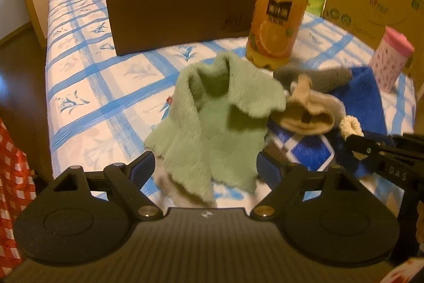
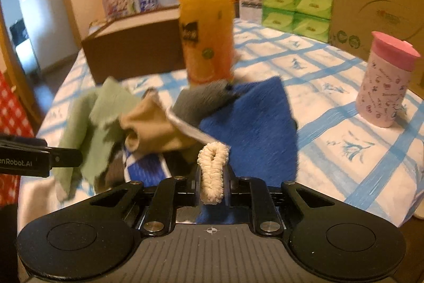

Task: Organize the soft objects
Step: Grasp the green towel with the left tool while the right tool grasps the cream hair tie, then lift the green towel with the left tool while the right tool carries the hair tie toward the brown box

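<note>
cream scrunchie (image 2: 213, 171) pinched in right tool (image 2: 212, 183)

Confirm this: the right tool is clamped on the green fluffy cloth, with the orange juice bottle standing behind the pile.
Not quite. The right tool is clamped on the cream scrunchie, not the green fluffy cloth, as the right wrist view shows. The orange juice bottle does stand behind the pile.

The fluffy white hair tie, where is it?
In the right wrist view, the hair tie sits pinched in the right gripper, just in front of the blue cloth.
</note>
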`<control>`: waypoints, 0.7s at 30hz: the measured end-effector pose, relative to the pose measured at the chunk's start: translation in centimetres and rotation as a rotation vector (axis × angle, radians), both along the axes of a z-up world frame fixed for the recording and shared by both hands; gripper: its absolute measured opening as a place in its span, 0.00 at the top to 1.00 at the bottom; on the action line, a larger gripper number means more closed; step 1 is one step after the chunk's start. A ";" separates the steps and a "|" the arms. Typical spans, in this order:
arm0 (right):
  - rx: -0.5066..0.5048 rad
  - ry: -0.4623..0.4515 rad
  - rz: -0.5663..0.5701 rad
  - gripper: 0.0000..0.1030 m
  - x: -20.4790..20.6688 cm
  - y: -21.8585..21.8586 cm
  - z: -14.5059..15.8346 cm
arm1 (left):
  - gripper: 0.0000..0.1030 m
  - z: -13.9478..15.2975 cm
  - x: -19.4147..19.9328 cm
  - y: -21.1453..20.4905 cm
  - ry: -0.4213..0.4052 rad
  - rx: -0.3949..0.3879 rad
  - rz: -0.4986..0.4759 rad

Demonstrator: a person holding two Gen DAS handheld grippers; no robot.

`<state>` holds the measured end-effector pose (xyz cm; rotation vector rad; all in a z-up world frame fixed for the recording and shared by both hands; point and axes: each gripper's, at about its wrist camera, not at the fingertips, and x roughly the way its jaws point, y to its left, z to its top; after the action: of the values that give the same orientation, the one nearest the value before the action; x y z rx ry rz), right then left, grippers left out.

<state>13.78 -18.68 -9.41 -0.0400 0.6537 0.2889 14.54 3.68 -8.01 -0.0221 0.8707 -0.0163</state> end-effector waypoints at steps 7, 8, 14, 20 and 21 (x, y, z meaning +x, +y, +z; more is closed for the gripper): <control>0.065 -0.003 -0.041 0.83 0.5 -1.5 1.4 | 0.19 1.8 2.2 1.2 -0.076 -0.109 0.045; 0.065 -0.004 -0.042 0.83 0.5 -1.6 1.5 | 0.19 2.0 2.6 1.2 -0.084 -0.120 0.049; 0.101 0.024 -0.071 0.83 0.6 -2.5 1.3 | 0.37 1.3 5.4 0.8 -0.075 -0.173 0.064; 0.107 0.030 -0.086 0.83 0.5 -2.9 1.2 | 0.98 -0.7 6.4 1.0 -0.039 -0.162 0.096; 0.108 0.031 -0.086 0.83 0.5 -3.0 1.2 | 0.98 -0.9 6.3 1.4 -0.041 -0.172 0.099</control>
<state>14.24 -21.65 -8.20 0.0965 0.6674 0.2417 20.81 5.03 -8.87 -0.2251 0.8246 0.0008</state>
